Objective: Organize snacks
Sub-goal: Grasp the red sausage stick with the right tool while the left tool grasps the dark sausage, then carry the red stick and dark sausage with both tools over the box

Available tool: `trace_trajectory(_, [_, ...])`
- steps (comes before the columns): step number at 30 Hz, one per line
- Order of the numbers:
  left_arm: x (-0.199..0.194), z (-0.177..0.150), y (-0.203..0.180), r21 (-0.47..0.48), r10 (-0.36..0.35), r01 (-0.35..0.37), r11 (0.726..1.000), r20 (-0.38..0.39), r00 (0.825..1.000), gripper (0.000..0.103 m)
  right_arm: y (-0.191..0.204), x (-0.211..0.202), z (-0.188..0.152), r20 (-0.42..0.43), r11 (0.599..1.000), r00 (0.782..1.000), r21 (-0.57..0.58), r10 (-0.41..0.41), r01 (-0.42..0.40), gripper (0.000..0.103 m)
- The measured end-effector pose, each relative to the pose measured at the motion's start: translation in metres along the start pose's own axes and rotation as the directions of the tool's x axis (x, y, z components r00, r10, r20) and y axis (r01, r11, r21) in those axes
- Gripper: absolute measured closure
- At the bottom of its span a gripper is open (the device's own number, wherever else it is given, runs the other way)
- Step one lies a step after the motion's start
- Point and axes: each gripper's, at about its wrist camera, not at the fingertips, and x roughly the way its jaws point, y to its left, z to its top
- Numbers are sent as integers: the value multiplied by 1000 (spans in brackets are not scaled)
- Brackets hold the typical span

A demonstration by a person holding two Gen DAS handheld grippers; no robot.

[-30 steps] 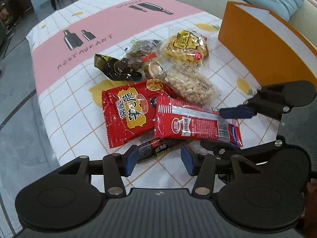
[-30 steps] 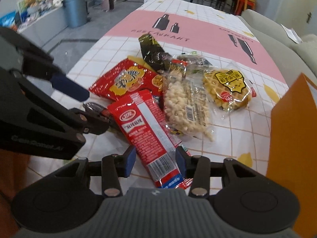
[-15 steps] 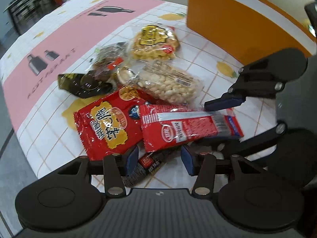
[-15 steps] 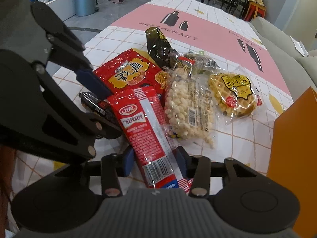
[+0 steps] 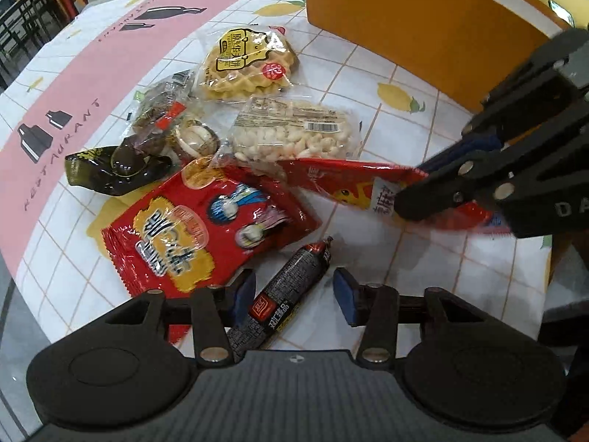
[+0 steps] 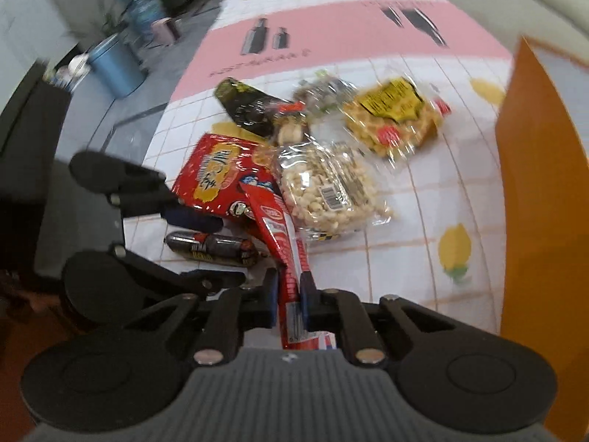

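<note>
My right gripper (image 6: 289, 296) is shut on one end of a long red snack pack (image 6: 283, 243) and holds it tilted above the table; the pack (image 5: 353, 186) and that gripper (image 5: 441, 180) also show at the right of the left wrist view. My left gripper (image 5: 291, 291) is open, with a black sausage stick (image 5: 285, 294) lying between its fingers on the table. A red chip bag (image 5: 198, 235), a clear peanut bag (image 5: 294, 136), a yellow waffle pack (image 5: 250, 62) and dark wrapped snacks (image 5: 121, 169) lie in a pile beyond.
An orange box (image 5: 416, 14) stands at the back right of the tablecloth (image 5: 92, 73), and shows along the right edge of the right wrist view (image 6: 545, 191). A floor with a blue bin (image 6: 117, 66) lies beyond the table's left edge.
My right gripper has shut on the long red pack and lifted it off the pile, which uncovers the black sausage stick. My left gripper has moved in over the sausage stick.
</note>
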Motion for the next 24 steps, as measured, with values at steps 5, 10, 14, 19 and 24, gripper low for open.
trace_trajectory(5, [1, 3, 3, -77, -19, 16, 997, -44, 999, 62, -2, 3, -3, 5, 1000, 1000, 17, -9, 9, 90])
trace_trajectory(10, [1, 4, 4, -125, -43, 30, 992, -106, 993, 65, 0, 4, -1, 14, 999, 1000, -24, -23, 24, 86])
trace_trajectory(14, [1, 5, 10, -197, -64, 39, 980, -125, 990, 65, 2, 9, 3, 25, 998, 999, -44, -36, 37, 86])
trace_trajectory(19, [-1, 4, 8, -250, -25, -7, 968, -123, 992, 69, 1, 11, 3, 18, 998, 998, -32, -52, 53, 92])
trace_trajectory(24, [-4, -1, 3, -290, 16, -49, 956, -114, 993, 73, 0, 6, -5, 14, 999, 999, -14, -46, 46, 95])
